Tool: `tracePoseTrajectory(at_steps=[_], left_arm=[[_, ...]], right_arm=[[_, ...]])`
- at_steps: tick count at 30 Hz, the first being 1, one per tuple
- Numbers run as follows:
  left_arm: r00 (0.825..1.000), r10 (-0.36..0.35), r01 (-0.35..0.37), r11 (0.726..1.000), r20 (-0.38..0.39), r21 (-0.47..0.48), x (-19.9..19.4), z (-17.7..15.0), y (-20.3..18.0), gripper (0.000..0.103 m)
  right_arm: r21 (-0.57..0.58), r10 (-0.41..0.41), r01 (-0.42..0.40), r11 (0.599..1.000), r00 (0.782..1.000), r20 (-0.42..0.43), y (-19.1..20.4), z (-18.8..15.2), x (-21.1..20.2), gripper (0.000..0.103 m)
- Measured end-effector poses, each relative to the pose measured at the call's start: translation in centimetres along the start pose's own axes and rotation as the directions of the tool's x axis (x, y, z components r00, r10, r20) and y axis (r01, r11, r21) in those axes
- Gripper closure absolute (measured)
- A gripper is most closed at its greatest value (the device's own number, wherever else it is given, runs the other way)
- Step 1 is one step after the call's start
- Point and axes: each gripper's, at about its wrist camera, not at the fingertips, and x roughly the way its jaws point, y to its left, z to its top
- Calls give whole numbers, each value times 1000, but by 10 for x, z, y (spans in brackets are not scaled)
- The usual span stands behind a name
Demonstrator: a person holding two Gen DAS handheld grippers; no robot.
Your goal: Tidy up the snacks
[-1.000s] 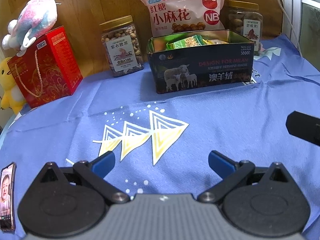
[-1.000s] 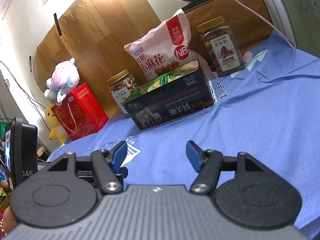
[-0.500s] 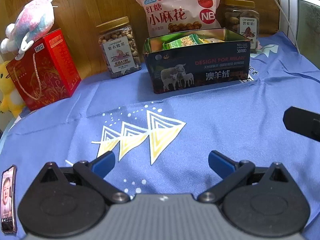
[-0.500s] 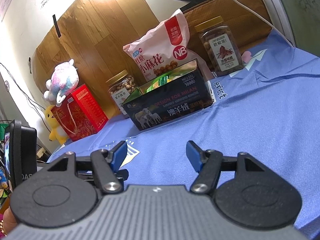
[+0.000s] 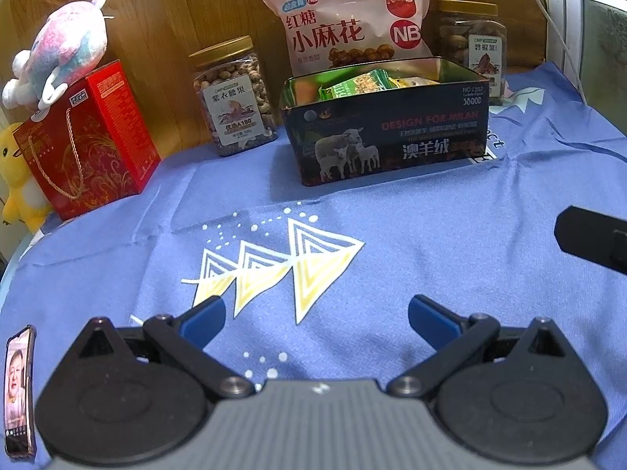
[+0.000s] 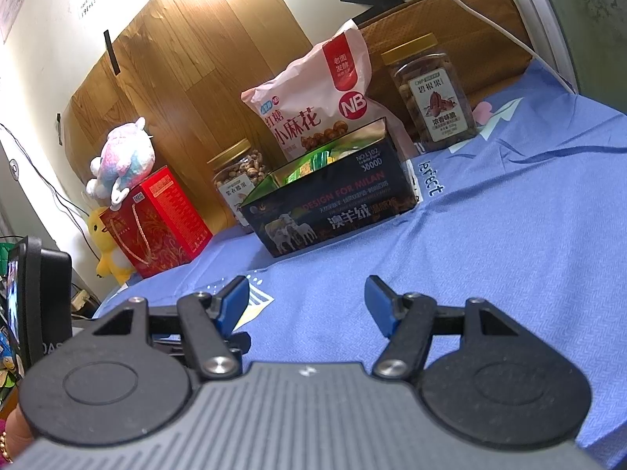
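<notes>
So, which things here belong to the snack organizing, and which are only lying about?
Belong to the job:
dark tin, small packets inside
pink snack bag
cashew jar
pecan jar

Lying about:
red gift box
plush toy
yellow duck
phone

A blue cloth [image 5: 431, 235] with yellow triangles [image 5: 274, 270] was spread out, a plush toy [image 5: 66, 43] was perched on a red gift box [image 5: 90, 141] beside a yellow duck [image 5: 19, 180], and a phone [image 5: 17, 387] was seen at the left edge.
</notes>
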Motion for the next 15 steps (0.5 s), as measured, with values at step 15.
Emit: tracePoseTrajectory(at_steps=[15], left_arm=[[1000, -20, 20, 999, -13, -24, 4, 1, 2, 0]], right_arm=[[6, 2, -1, 1000, 1000, -2, -2, 2, -1, 35]])
